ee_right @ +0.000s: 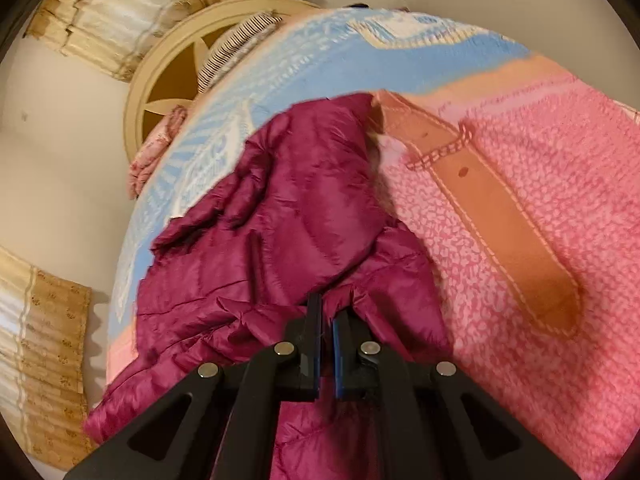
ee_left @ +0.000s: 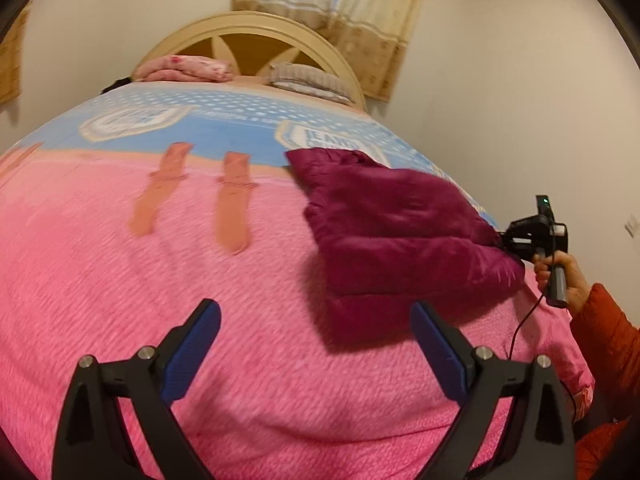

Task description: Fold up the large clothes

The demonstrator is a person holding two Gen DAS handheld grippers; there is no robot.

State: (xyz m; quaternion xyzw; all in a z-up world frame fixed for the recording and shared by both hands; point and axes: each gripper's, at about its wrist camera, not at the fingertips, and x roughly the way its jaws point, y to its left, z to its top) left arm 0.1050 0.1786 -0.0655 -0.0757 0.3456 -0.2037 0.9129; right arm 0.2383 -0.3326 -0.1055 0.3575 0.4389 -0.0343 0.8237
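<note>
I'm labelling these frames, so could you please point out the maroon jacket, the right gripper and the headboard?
maroon jacket (ee_left: 400, 236): left wrist view, middle of its quilted top.
right gripper (ee_right: 327, 312): right wrist view, between fingertips clamping the jacket's edge.
headboard (ee_left: 256, 24): left wrist view, arch's top rim.

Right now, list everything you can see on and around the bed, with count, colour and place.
puffer jacket: one, maroon, folded on the bed's right side
blanket: one, pink with orange straps and a blue band, covering the bed
pink bundle: one, at the headboard
striped pillow: one, grey, at the headboard
headboard: one, cream, arched
curtains: beige, behind the headboard
left gripper: fingers open, empty, over the blanket
right gripper: fingers shut on the jacket's edge
hand: one, orange sleeve, holding the right gripper
</note>
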